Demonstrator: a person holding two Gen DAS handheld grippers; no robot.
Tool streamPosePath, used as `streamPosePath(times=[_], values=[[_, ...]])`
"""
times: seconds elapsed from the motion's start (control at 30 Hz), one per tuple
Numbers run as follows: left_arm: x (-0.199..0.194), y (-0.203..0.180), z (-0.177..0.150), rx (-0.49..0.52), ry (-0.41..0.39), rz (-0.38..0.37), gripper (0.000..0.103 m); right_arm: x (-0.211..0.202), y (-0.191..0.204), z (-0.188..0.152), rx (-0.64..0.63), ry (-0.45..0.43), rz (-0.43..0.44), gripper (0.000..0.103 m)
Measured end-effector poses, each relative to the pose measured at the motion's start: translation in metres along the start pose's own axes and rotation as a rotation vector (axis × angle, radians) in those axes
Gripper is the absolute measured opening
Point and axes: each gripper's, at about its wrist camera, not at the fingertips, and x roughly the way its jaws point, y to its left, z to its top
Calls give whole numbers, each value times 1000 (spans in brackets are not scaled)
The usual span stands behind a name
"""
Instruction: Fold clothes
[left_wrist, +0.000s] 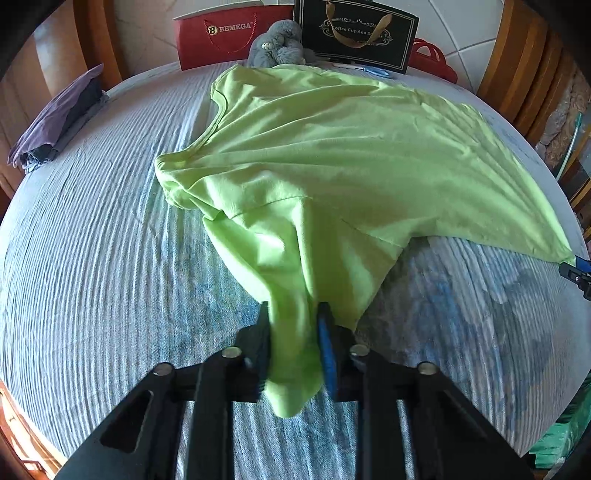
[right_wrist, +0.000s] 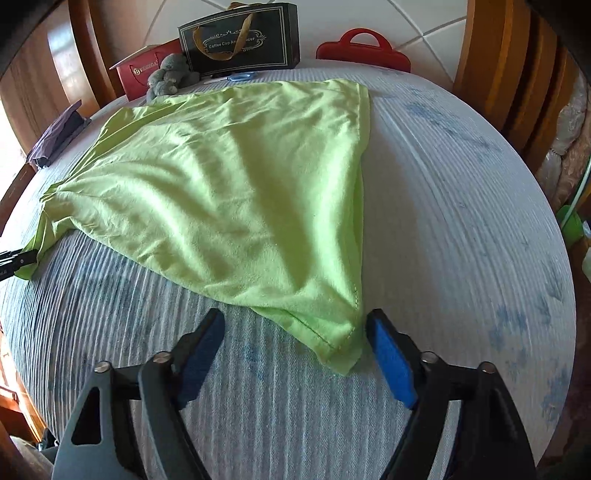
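Observation:
A lime green T-shirt (left_wrist: 325, 155) lies spread on a round table with a blue-white striped cloth (left_wrist: 92, 258). My left gripper (left_wrist: 293, 314) is shut on a bunched sleeve of the shirt, which hangs down between the pads. In the right wrist view the shirt (right_wrist: 229, 192) lies flat, its hem corner (right_wrist: 332, 343) resting on the cloth between the fingers of my right gripper (right_wrist: 295, 325), which is open; the corner lies close to the right pad (right_wrist: 391, 365). The right gripper also shows at the edge of the left wrist view (left_wrist: 578, 275), and the left gripper at the edge of the right wrist view (right_wrist: 14, 260).
At the table's far side stand a red bag (left_wrist: 218, 37), a black gift bag (left_wrist: 354, 33), a grey plush toy (left_wrist: 277, 44) and a red handled item (right_wrist: 364, 50). Folded dark purple clothes (left_wrist: 55, 118) lie at the far left edge. Wooden chairs (right_wrist: 509, 66) surround the table.

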Motion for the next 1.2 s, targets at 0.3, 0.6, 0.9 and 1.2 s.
streamPosePath(times=[0.3, 0.6, 0.9, 1.2], values=[[-65, 14, -2, -23, -124, -44, 3, -35, -17, 6, 126, -118, 53, 15], [-87, 11, 35, 28, -173, -53, 3, -44, -24, 29, 132, -153, 73, 15], [-62, 2, 163, 123, -204, -93, 3, -35, -41, 120, 138, -218, 28, 15], [21, -8, 276, 187, -135, -123, 3, -13, -56, 189, 212, -177, 73, 15]])
